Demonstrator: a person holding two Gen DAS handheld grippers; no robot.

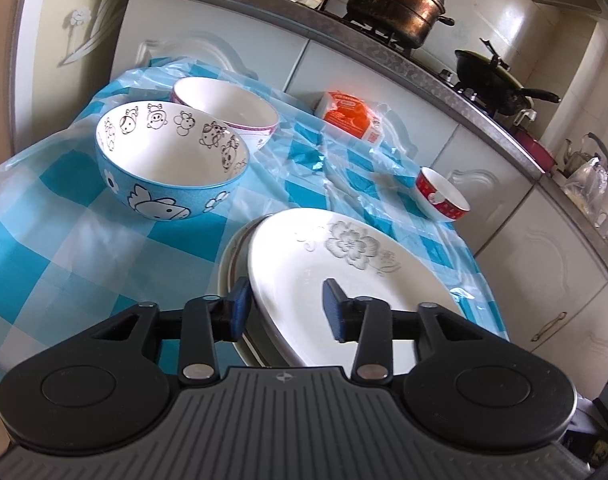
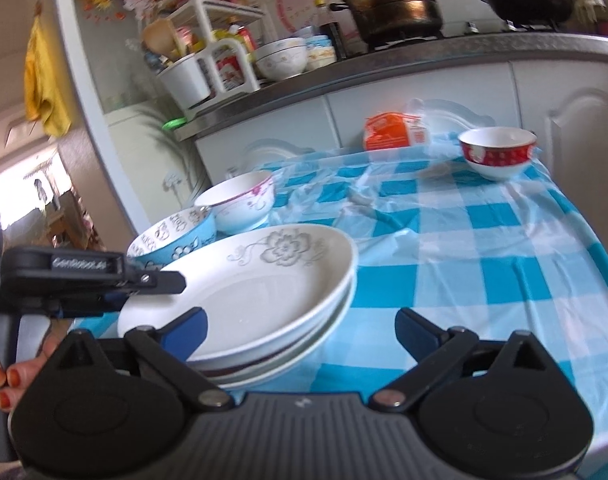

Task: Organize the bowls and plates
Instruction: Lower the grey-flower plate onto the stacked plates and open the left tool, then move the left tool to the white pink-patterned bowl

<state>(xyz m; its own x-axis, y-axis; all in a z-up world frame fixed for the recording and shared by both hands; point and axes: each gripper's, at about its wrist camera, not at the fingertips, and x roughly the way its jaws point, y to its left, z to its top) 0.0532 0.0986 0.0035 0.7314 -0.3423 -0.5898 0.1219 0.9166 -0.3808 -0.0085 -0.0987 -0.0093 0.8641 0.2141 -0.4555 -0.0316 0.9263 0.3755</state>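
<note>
A stack of plates sits on the checked cloth, topped by a white plate with a grey flower (image 1: pixel 344 280) (image 2: pixel 244 288). My left gripper (image 1: pixel 288 308) is open astride that plate's near-left rim, one pad outside the edge and one over the plate; neither presses on it. In the right wrist view one of its fingers (image 2: pixel 160 282) reaches over the rim. My right gripper (image 2: pixel 302 328) is wide open at the stack's near side and grips nothing. A blue cartoon bowl (image 1: pixel 168 168) (image 2: pixel 176 240) and a pink-trimmed white bowl (image 1: pixel 228 112) (image 2: pixel 240 204) stand behind the stack. A small red bowl (image 1: pixel 440 196) (image 2: pixel 498 154) stands far right.
A blue-and-white checked plastic cloth (image 1: pixel 64 260) (image 2: pixel 484 260) covers the table. An orange packet (image 1: pixel 348 116) (image 2: pixel 392 132) lies at its far edge. Behind runs a counter with a steamer pot (image 1: pixel 396 4), a black wok (image 1: pixel 492 76), stacked bowls (image 2: pixel 282 58) and a white rack (image 2: pixel 208 64).
</note>
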